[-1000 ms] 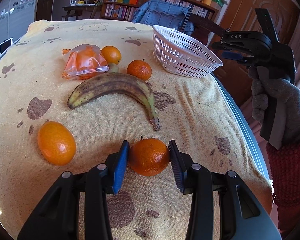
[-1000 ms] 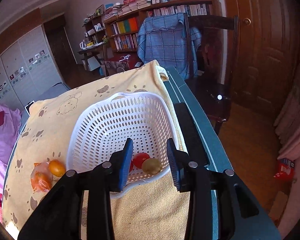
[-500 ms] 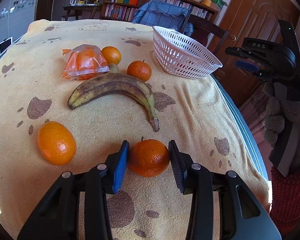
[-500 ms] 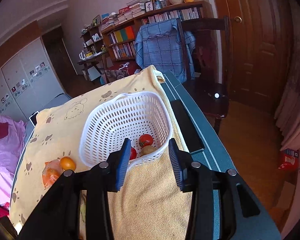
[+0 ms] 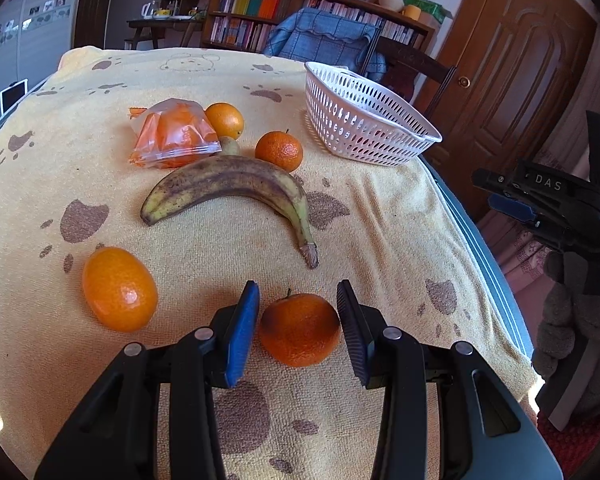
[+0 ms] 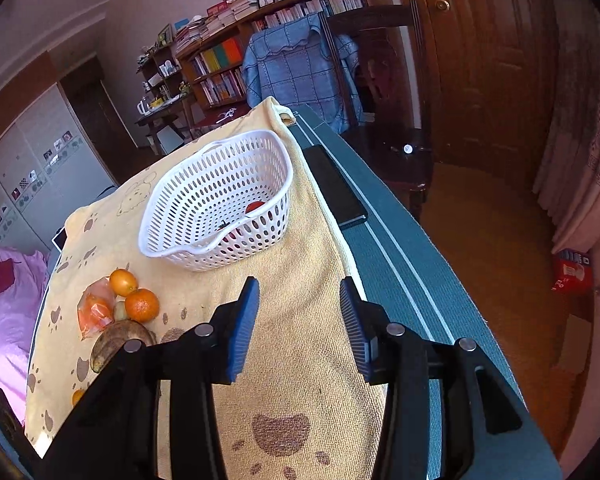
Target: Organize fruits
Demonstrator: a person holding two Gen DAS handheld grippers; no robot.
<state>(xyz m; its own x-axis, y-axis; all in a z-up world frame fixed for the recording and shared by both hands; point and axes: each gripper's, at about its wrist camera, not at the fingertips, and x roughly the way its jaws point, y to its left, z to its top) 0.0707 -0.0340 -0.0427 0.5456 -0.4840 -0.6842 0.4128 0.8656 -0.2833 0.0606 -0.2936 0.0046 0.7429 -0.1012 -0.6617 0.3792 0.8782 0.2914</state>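
Both wrist views look steeply down over the yellow cloth (image 5: 380, 216), sharing the white basket (image 6: 220, 200).

A yellow paw-print towel (image 5: 380, 216) covers the table (image 6: 412, 264). On it lie a spotted banana (image 5: 236, 188), four oranges, one at (image 5: 119, 289), a bag of orange pieces (image 5: 172, 136) and a white basket (image 5: 364, 120); a dark phone (image 6: 334, 184) rests on the table's bare edge.

Bookshelf (image 5: 284, 20) along back wall, wooden door (image 5: 516, 80) right, blue-draped chair (image 6: 296, 68), sunlit room.
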